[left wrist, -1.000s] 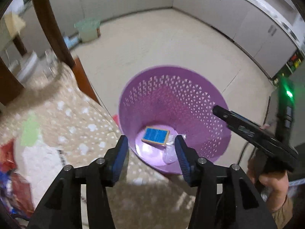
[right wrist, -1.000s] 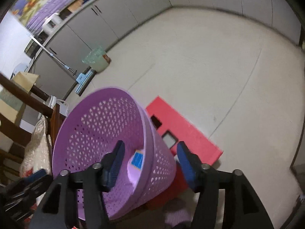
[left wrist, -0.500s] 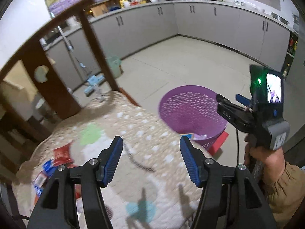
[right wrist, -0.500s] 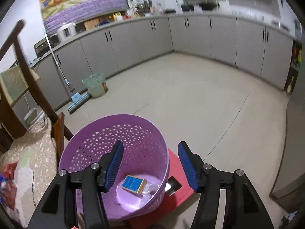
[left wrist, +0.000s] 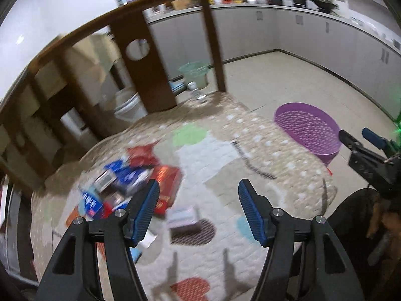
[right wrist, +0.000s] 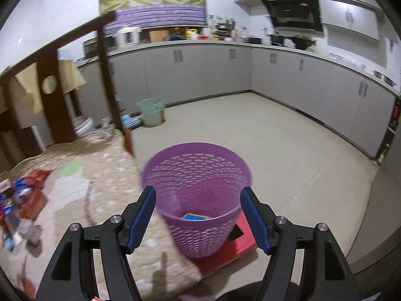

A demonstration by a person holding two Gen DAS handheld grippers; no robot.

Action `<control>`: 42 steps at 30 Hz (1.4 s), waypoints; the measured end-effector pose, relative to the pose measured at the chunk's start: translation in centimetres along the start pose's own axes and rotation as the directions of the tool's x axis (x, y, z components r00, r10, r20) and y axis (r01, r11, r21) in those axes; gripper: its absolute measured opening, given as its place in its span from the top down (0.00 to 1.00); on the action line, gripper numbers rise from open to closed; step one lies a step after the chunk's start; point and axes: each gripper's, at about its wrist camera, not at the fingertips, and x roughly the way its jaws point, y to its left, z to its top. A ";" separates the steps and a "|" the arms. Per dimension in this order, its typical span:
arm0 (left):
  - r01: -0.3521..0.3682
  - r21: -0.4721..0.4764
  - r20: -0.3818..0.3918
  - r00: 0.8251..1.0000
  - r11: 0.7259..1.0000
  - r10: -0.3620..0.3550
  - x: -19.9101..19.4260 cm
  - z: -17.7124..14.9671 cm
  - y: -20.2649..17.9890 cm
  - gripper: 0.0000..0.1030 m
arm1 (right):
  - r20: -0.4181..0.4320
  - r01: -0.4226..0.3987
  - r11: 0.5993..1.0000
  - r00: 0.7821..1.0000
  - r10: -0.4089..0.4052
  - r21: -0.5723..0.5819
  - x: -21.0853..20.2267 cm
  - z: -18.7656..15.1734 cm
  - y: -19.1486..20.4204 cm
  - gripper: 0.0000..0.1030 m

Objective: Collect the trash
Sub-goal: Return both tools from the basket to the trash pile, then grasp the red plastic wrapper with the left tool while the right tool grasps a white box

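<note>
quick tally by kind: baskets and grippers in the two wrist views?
Purple baskets: 1
Green baskets: 1
Grippers: 2, left gripper and right gripper, both with jaws open and empty
Total: 4

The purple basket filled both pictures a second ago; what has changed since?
Both hand-held grippers have drawn up and back from the purple basket; the left hand-held gripper now faces the wrappers on the table, the right the basket. Both have just been opening, with nothing between the jaws. The blue box stays inside.
</note>
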 end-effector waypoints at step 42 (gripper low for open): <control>0.068 -0.408 -0.062 0.993 0.910 -0.102 8.7 -8.7 20.5 0.28 | -0.535 -0.692 0.661 0.690 0.488 -0.290 5.1 -4.5 26.6 0.27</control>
